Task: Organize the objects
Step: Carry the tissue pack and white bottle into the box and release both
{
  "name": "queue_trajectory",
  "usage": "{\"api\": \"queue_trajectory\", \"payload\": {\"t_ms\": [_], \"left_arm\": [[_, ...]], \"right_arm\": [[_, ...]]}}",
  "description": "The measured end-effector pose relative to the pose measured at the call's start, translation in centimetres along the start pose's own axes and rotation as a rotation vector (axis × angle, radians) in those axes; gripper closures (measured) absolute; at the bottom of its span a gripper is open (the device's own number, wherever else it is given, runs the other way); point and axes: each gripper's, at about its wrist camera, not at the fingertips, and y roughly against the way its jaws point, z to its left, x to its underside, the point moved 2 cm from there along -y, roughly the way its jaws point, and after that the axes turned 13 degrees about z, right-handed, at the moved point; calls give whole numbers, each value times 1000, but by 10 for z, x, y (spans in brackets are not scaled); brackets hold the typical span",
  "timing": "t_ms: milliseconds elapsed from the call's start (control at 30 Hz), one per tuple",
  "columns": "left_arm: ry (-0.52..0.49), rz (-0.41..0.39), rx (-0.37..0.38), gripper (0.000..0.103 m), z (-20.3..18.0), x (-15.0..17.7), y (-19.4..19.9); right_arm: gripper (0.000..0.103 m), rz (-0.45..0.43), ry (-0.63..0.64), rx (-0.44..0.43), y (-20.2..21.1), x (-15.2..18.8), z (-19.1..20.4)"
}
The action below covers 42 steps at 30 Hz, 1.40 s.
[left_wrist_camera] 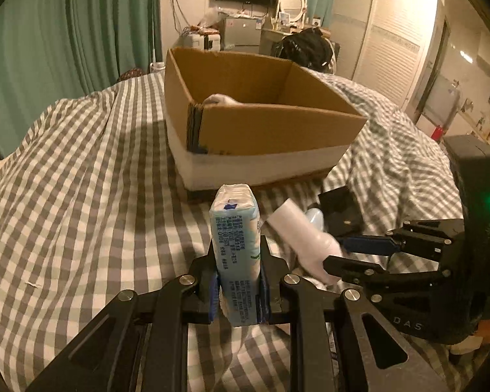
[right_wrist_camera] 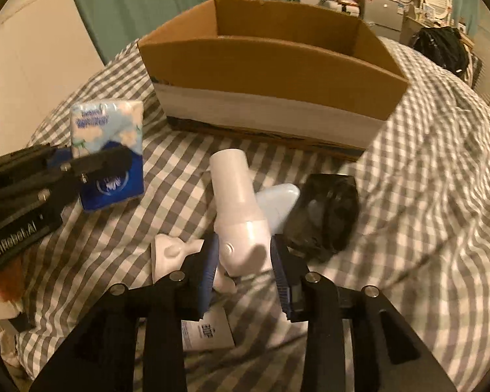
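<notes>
Jaws are clamped: left gripper [left_wrist_camera: 236, 289] on the tissue pack [left_wrist_camera: 236, 245], right gripper [right_wrist_camera: 245, 271] on the white bottle [right_wrist_camera: 236, 209]; the cardboard box [left_wrist_camera: 277, 130] lies straight ahead.

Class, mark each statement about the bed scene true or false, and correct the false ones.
1. The left gripper clamps a blue-and-white tissue pack. True.
2. The brown cardboard box stands on a wooden table. False: it sits on the grey-checked bedcover.
3. The right gripper is closed around a white plastic bottle. True.
4. The tissue pack lies inside the box. False: it is held outside, in front of it.
</notes>
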Motion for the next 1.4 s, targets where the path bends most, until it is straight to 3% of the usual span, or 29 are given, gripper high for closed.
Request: {"api": "queue_trajectory", "payload": {"t_ms": [233, 433, 700, 967, 1200, 1400], "left_arm": [[12, 7, 8, 84, 3, 3, -2], [23, -4, 3, 84, 5, 6, 6], [-21, -108, 41, 84, -10, -11, 56], [-94, -225, 50, 84, -32, -79, 87], [-72, -195, 24, 84, -20, -153, 53], [-44, -150, -25, 84, -8, -181, 1]], "right_arm": [[57, 74, -8, -10, -28, -15, -3], [58, 101, -30, -13, -39, -16, -6], [58, -133, -2, -32, 51, -9, -1], [58, -365, 4, 62, 146, -64, -5], [58, -403, -41, 39, 146, -112, -24], [58, -369, -83, 34, 106, -147, -53]]}}
